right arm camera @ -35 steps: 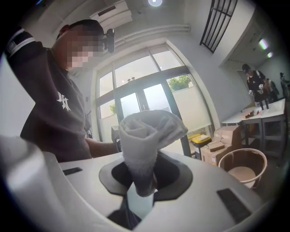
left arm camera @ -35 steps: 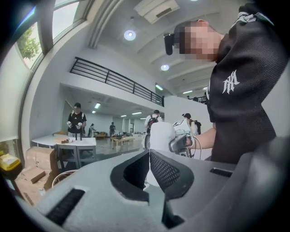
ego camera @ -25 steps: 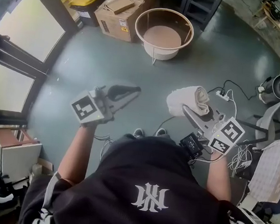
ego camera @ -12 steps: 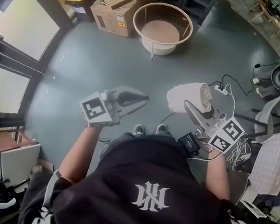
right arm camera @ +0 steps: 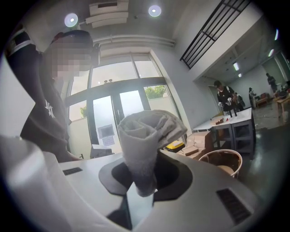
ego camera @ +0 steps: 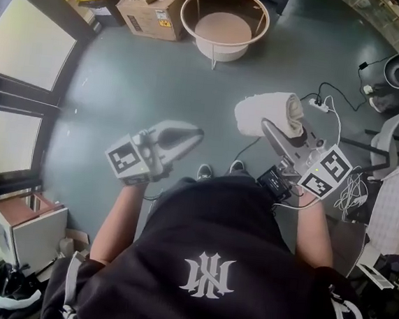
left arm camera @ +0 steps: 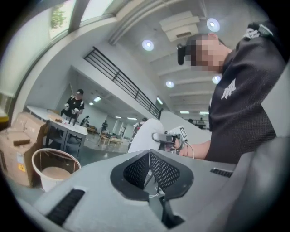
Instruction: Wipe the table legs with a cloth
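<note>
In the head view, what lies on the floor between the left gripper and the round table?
Nothing but bare grey floor. The head view shows an open stretch from the left gripper up to the round table.

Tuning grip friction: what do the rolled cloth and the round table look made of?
Cloth: soft terry-like fabric, off-white, matte; fuzzy nap and loose rolled folds show.
Round table: thin raised rim looks like light wood, tan top matte; white body beneath is probably painted metal or plastic, can't tell which.
</note>
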`<state>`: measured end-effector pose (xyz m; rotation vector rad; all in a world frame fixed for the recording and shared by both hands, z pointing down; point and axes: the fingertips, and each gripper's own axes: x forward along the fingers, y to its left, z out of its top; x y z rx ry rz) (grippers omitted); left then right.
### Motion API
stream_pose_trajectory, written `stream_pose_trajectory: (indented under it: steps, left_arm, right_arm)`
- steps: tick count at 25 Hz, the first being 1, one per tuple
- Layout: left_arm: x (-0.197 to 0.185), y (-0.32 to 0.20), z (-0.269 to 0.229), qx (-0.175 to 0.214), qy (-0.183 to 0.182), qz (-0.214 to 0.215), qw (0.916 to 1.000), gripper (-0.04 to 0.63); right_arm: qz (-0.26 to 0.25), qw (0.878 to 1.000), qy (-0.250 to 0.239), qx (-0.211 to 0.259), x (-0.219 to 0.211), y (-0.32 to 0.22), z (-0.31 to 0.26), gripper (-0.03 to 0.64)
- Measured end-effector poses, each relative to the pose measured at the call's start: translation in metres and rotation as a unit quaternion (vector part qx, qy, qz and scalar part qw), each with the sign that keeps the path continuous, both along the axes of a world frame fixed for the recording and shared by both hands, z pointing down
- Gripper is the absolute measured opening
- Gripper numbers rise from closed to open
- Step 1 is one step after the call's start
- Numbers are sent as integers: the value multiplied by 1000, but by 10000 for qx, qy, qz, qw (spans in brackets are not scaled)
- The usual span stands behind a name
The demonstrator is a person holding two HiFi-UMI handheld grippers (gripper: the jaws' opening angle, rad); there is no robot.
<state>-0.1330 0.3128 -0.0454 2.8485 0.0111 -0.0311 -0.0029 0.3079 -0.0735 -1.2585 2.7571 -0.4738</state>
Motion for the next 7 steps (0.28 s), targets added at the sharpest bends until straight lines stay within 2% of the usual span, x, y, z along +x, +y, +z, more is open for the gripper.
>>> stream_pose_trajectory:
  steps: [3, 7]
  left_arm:
    - [1, -1, 4, -231, 411, -136, 9988, 6]
    - [18, 6, 14, -113, 386, -34, 9992, 6]
  right_arm:
    - [4, 10000, -40, 83, 3, -3, -5, 72]
    - [-69, 9997, 188, 113, 10, -4, -2, 71]
